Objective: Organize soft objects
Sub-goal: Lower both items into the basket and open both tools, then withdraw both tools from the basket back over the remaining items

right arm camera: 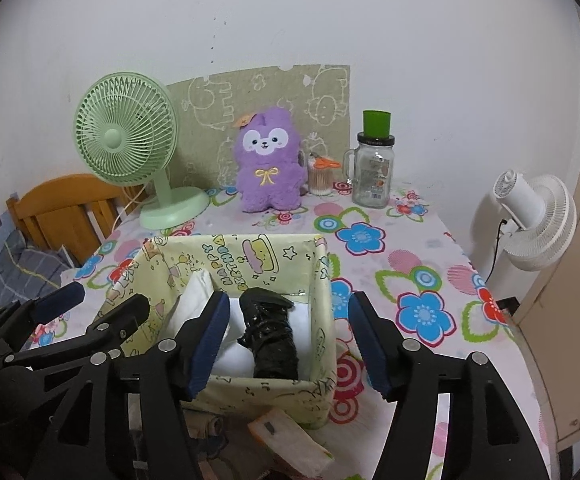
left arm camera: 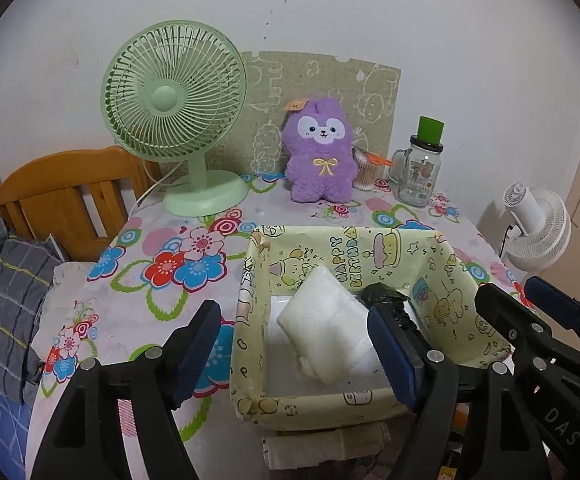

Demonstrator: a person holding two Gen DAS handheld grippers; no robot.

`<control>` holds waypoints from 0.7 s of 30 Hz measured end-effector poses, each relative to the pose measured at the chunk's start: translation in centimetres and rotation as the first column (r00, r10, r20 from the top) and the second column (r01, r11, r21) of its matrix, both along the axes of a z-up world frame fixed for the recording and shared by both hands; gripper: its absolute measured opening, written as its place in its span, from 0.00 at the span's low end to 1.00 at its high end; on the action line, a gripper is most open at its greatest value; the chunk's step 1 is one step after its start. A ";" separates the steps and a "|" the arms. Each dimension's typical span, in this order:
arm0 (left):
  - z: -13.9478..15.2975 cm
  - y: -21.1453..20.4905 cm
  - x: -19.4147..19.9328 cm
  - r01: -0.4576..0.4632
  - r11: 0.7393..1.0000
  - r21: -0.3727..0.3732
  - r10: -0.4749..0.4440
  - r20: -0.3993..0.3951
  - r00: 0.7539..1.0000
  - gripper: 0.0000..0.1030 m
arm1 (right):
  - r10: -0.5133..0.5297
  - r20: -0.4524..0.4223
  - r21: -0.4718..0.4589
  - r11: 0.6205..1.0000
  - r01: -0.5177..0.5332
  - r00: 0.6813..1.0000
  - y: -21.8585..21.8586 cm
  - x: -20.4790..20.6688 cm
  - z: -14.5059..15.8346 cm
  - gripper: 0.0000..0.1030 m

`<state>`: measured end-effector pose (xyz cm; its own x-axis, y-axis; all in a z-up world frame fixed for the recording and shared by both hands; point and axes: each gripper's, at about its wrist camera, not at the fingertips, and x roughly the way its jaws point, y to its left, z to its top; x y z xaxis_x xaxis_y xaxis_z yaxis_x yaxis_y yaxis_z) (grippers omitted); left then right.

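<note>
Both grippers sit wide open with nothing in them, hovering at the table's near edge over the yellow box (left arm camera: 354, 248). The left gripper (left arm camera: 294, 356) points at the white pack (left arm camera: 326, 332) leaning against the box's left wall, and the right gripper (right arm camera: 286, 348) lines up with the black bundle (right arm camera: 270, 332) lying beside it. Looks like both soft things are already stowed. A folded cloth (right arm camera: 290, 440) lies by the box at the near edge, probably next. The purple plush (left arm camera: 320, 152) stands by the far edge between the green fan (left arm camera: 174, 108) and jar (left arm camera: 420, 172).
</note>
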<state>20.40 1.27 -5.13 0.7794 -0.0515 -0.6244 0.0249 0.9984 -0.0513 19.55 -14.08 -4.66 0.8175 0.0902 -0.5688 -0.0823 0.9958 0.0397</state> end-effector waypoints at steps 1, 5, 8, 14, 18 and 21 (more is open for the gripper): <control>0.1 0.0 -0.2 0.002 1.000 0.002 -0.002 0.003 1.000 0.77 | 0.001 0.003 -0.001 1.000 -0.001 1.000 0.0 -0.3 0.1 0.64; 0.3 -0.3 -0.8 0.005 1.000 0.023 -0.005 0.011 1.000 0.80 | 0.001 0.015 -0.007 1.000 -0.001 1.000 -0.2 -1.2 0.6 0.68; 0.4 -0.5 -1.4 0.001 0.999 0.043 -0.002 0.014 1.000 0.81 | 0.000 0.033 0.001 1.000 0.000 0.999 -0.5 -2.1 1.0 0.75; 1.1 -0.3 -2.6 0.007 0.999 0.042 -0.008 0.029 1.000 0.86 | -0.001 0.054 0.002 1.000 0.001 0.999 -1.0 -3.5 1.6 0.79; 1.4 -0.4 -3.5 0.013 0.999 0.038 -0.015 0.040 0.999 0.91 | -0.007 0.064 0.004 1.000 0.007 0.998 -1.4 -4.6 1.9 0.82; 1.7 -0.3 -4.2 0.015 0.999 0.028 -0.017 0.051 0.999 0.93 | -0.009 0.069 -0.003 1.000 0.010 0.998 -1.6 -5.2 2.2 0.82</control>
<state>16.18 0.93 -3.43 0.8094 -0.0474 -0.5853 0.0428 0.9988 -0.0218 14.32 -15.67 -2.44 0.8557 0.0804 -0.5112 -0.0753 0.9967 0.0307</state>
